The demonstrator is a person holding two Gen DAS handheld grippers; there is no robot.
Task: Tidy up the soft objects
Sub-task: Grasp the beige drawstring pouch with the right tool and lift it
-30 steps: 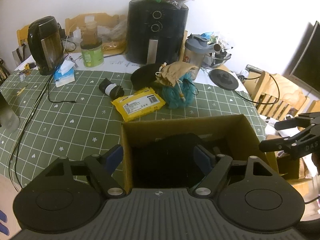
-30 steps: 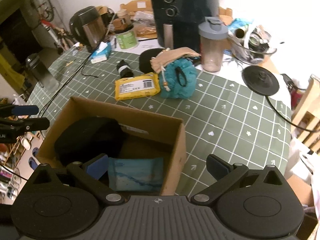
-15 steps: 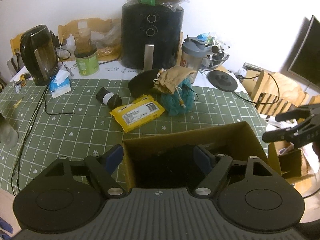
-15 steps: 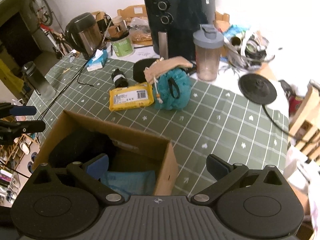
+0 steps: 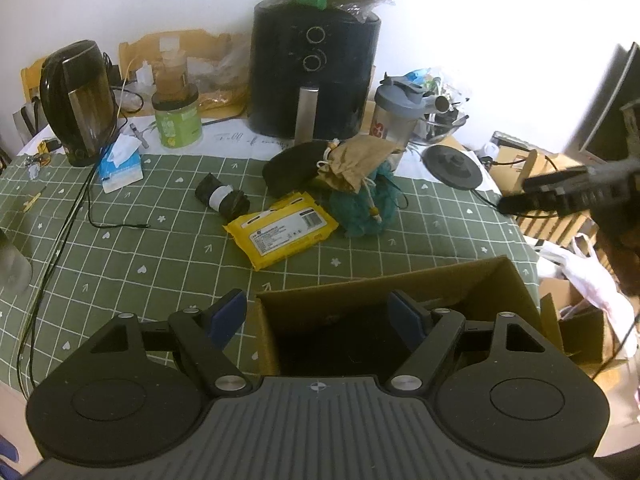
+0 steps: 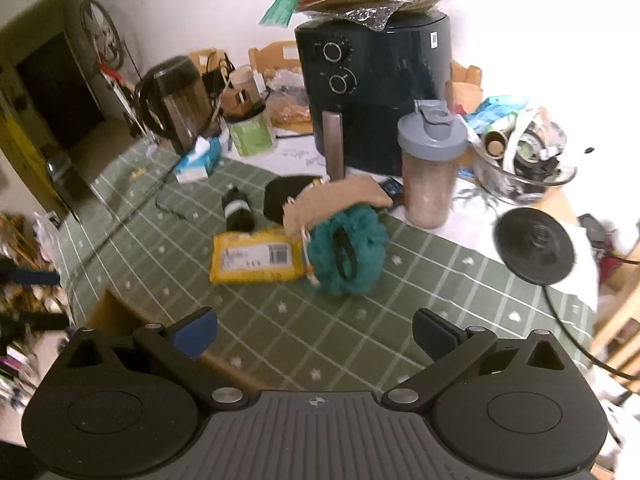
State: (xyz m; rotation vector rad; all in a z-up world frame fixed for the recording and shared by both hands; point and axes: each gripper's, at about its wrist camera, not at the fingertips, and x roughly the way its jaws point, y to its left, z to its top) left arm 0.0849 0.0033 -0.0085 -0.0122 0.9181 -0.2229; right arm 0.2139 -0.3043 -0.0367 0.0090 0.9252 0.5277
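Cardboard box (image 5: 400, 300) sits at table's near edge, under left gripper (image 5: 320, 316), jaws spread, nothing between them. Right gripper (image 6: 314, 334) also gapes empty over green checked tablecloth (image 6: 420, 280). Farther off: yellow wipes pack (image 6: 256, 256) just left of teal bath pouf (image 6: 348, 256), tan drawstring pouch (image 6: 340, 200) draped on pouf.

left gripper (image 5: 318, 314): black linkage arms, blue pads, silver pivot screws, ribbed grey housing with crosshair mark, lower frame
right gripper (image 6: 314, 332): same build, two round black discs, lower frame
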